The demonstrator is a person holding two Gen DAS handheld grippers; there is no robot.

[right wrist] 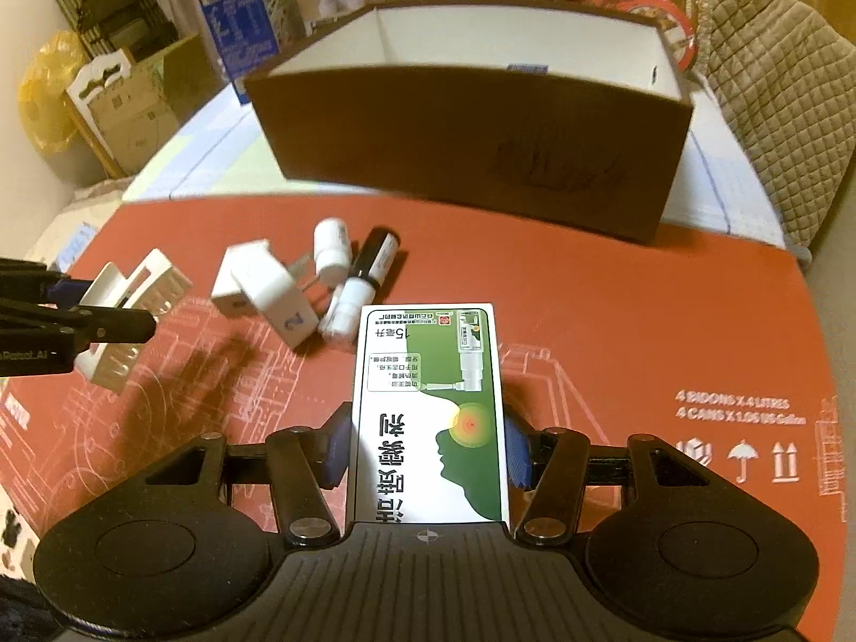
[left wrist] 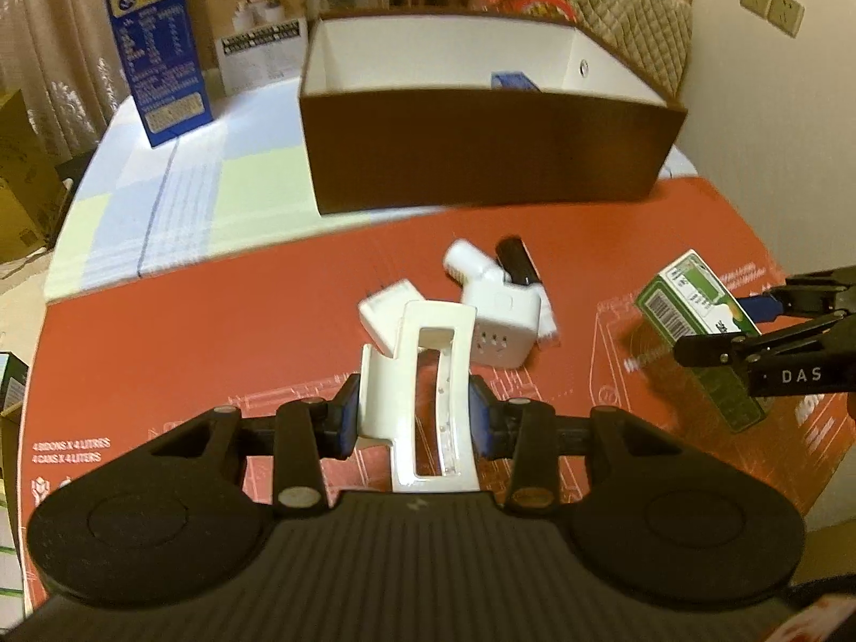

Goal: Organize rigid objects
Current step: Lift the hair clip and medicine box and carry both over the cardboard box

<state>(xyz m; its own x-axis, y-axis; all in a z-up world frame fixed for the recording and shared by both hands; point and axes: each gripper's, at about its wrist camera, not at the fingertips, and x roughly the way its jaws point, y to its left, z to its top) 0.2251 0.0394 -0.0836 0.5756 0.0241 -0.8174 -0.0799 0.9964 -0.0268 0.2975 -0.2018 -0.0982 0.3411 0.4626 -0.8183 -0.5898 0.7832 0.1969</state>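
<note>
My left gripper [left wrist: 414, 417] is shut on a white hair claw clip [left wrist: 422, 390] and holds it above the red mat; it also shows in the right wrist view [right wrist: 134, 299]. My right gripper [right wrist: 428, 449] is shut on a green-and-white medicine box [right wrist: 428, 412], seen at the right in the left wrist view [left wrist: 695, 310]. On the mat lie a white plug adapter [left wrist: 497, 326], a white charger block [left wrist: 388, 307], a small white bottle [right wrist: 331, 246] and a black-and-white tube [right wrist: 374, 262]. A brown open box [left wrist: 481, 150] with white inside stands behind them.
The red mat [left wrist: 214, 331] covers the near part of a round table with a checked cloth [left wrist: 187, 198]. A blue carton [left wrist: 155, 43] and a white carton [left wrist: 257, 27] stand at the back left. A quilted chair back [left wrist: 631, 21] is at the back right.
</note>
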